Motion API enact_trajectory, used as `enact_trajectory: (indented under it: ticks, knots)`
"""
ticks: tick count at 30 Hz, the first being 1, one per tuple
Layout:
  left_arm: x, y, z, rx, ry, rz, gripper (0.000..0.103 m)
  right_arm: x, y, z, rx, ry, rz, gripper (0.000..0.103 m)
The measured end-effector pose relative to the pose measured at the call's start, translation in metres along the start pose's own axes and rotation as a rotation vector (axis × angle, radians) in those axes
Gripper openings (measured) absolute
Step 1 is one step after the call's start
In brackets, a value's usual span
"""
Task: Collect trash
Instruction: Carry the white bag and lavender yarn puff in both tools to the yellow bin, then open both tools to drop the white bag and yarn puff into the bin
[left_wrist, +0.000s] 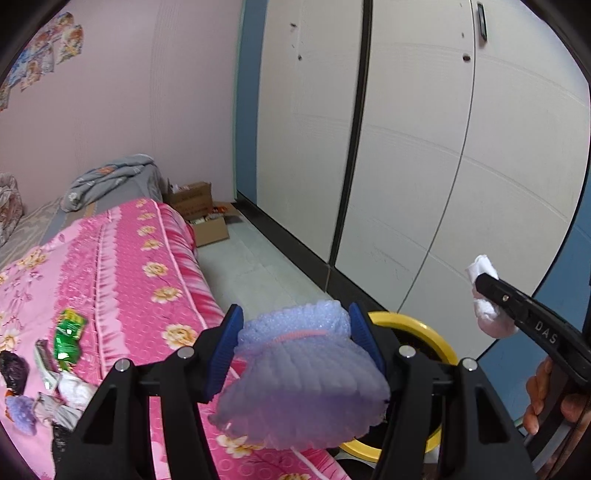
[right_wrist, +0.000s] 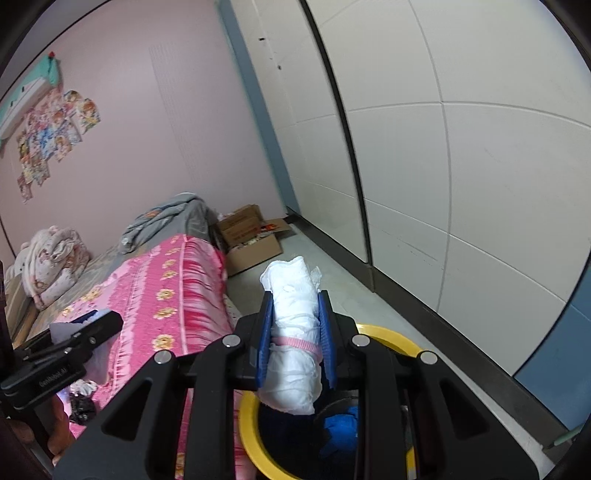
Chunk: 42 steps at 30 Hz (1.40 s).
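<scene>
Pale purple foam fruit net (left_wrist: 306, 369) pinched in left gripper (left_wrist: 295, 339), rolled white paper wad (right_wrist: 295, 332) clamped in right gripper (right_wrist: 295, 332), both held above yellow-rimmed round bin (right_wrist: 391, 338).

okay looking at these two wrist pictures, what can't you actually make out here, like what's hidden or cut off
- Yellow-rimmed bin: in both wrist views the gripper bodies cover most of its mouth; only something blue inside shows.
- Purple foam net in the left gripper: it hides the bedspread edge behind it.
- Trash pile on the bed: cut by the fisheye edge; the green wrapper print is unreadable.
- Cardboard boxes: contents too small.
</scene>
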<state>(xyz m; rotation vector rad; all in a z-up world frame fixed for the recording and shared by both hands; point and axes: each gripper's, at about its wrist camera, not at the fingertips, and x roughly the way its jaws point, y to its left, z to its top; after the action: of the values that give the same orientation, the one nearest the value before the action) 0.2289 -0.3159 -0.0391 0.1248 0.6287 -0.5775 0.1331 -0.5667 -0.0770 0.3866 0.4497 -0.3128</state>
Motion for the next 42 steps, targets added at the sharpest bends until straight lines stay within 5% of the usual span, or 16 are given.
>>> enact_trajectory:
  ticks: [18,26,31,33,42]
  knots:
    - [0.093,-0.047,-0.039,0.070,0.177,-0.041,0.057,0.035,-0.057,-0.055,0.069,0.079,-0.153,0.023]
    - [0.101,-0.058,-0.041,0.081,0.182,-0.075,0.058,0.034,-0.069,-0.062,0.091,0.075,-0.175,0.024]
    - [0.094,-0.060,-0.038,0.076,0.164,-0.080,0.066,0.023,-0.071,-0.061,0.092,0.042,-0.200,0.044]
    - [0.091,-0.059,-0.037,0.068,0.159,-0.075,0.078,0.020,-0.072,-0.060,0.100,0.033,-0.210,0.048]
    - [0.064,-0.032,-0.023,0.002,0.096,-0.019,0.095,-0.002,-0.062,-0.051,0.094,-0.020,-0.222,0.056]
